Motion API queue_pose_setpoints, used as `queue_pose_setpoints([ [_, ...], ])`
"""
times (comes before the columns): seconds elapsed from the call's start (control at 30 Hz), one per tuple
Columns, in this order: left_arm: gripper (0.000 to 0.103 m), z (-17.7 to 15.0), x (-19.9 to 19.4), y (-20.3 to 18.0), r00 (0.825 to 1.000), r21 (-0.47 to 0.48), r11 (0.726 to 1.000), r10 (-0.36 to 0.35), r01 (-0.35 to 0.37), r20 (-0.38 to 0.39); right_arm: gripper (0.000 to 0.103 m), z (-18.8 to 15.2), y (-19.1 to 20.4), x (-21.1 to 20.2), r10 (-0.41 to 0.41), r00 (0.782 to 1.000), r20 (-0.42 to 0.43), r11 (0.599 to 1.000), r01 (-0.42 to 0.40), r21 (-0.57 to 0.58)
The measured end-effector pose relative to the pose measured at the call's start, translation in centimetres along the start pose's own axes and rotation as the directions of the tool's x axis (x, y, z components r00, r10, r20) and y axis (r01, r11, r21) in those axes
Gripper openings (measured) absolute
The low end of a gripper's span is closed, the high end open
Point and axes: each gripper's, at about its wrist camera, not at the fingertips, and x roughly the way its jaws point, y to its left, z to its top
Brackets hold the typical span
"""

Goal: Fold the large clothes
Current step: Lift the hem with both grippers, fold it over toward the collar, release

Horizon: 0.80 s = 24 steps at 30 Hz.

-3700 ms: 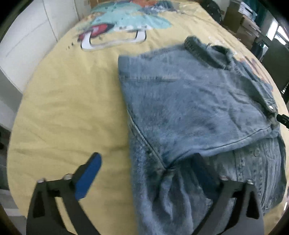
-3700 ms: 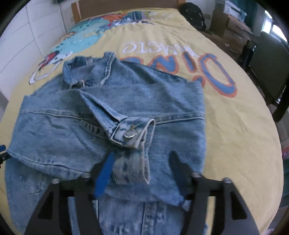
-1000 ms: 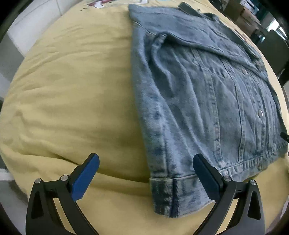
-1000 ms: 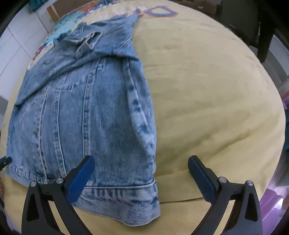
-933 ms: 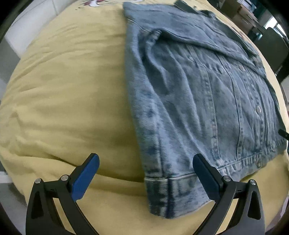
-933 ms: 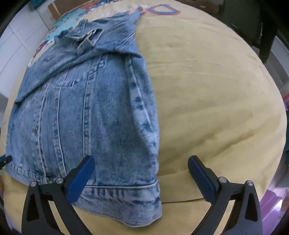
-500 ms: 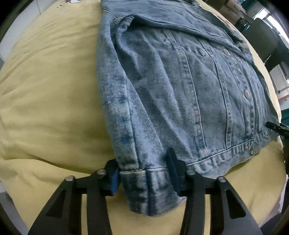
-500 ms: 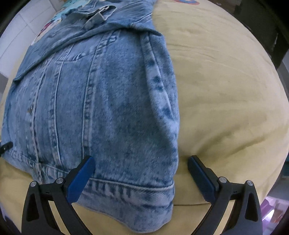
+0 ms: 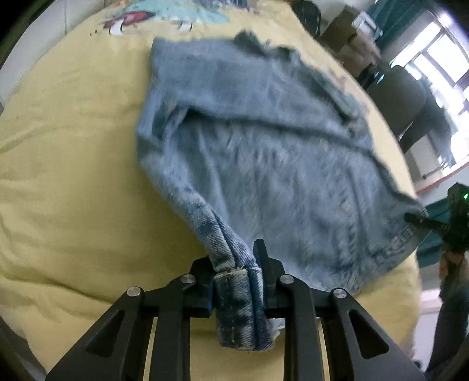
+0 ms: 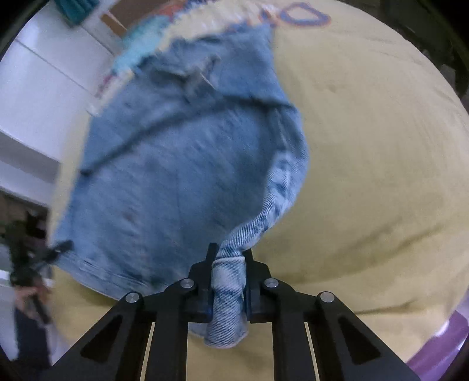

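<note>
A blue denim jacket [image 9: 263, 152] lies partly folded on a yellow bedspread [image 9: 67, 175], sleeves folded in, collar at the far end. My left gripper [image 9: 234, 263] is shut on the jacket's near left hem corner and holds it raised off the bed. My right gripper [image 10: 228, 263] is shut on the near right hem corner of the jacket [image 10: 181, 164], also raised. The hem hangs between the two grippers. Each gripper shows at the edge of the other's view, the right one [image 9: 422, 222] and the left one [image 10: 58, 246].
The bedspread [image 10: 366, 146] carries a cartoon print [image 9: 164, 17] at the far end. White panels [image 10: 38, 88] stand to the left of the bed. Dark chairs [image 9: 404, 96] and boxes stand to the right. The bed's near edge is just below the grippers.
Both grippers have closed on the jacket's near hem corners and lifted them. The near end of the jacket has come up off the bed. The views are blurred by motion.
</note>
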Motion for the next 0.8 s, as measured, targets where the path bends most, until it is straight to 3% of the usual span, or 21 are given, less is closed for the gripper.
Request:
queue_pose_setpoints([
  [0.13, 0.018, 3.3, -1.7, -0.2, 0.998, -0.036, 0.999, -0.017, 0.019, 0.058, 0.013, 2.9, 0.9, -1.6, 0.053, 0.997, 0.053, 0.998, -0.052, -0.022],
  [0.23, 0.017, 6.5, -2.3, 0.2, 0.994, -0.106, 0.994, 0.014, -0.002, 0.108, 0.013, 6.1, 2.3, -3.0, 0.089, 0.989, 0.118, 0.996, -0.085, -0.033],
  [0.43, 0.017, 11.8, -4.0, 2.1, 0.978, -0.154, 0.987, 0.071, -0.041, 0.198, 0.013, 12.5, 3.1, -5.1, 0.041, 0.956, 0.29, 0.999, -0.031, -0.038],
  [0.6, 0.017, 16.0, -5.6, 4.5, 0.962, -0.193, 0.98, 0.103, -0.054, 0.253, 0.013, 17.5, 3.1, -5.9, 0.039, 0.937, 0.348, 0.999, -0.032, -0.026],
  [0.7, 0.017, 18.7, -5.5, 5.3, 0.96, -0.211, 0.977, 0.083, -0.026, 0.266, 0.013, 20.5, 3.1, -5.4, 0.047, 0.932, 0.359, 0.999, -0.046, -0.011],
  [0.8, 0.017, 21.1, -5.2, 5.8, 0.96, -0.209, 0.977, 0.098, -0.043, 0.261, 0.013, 23.4, 3.2, -4.4, 0.032, 0.934, 0.356, 0.999, -0.034, 0.001],
])
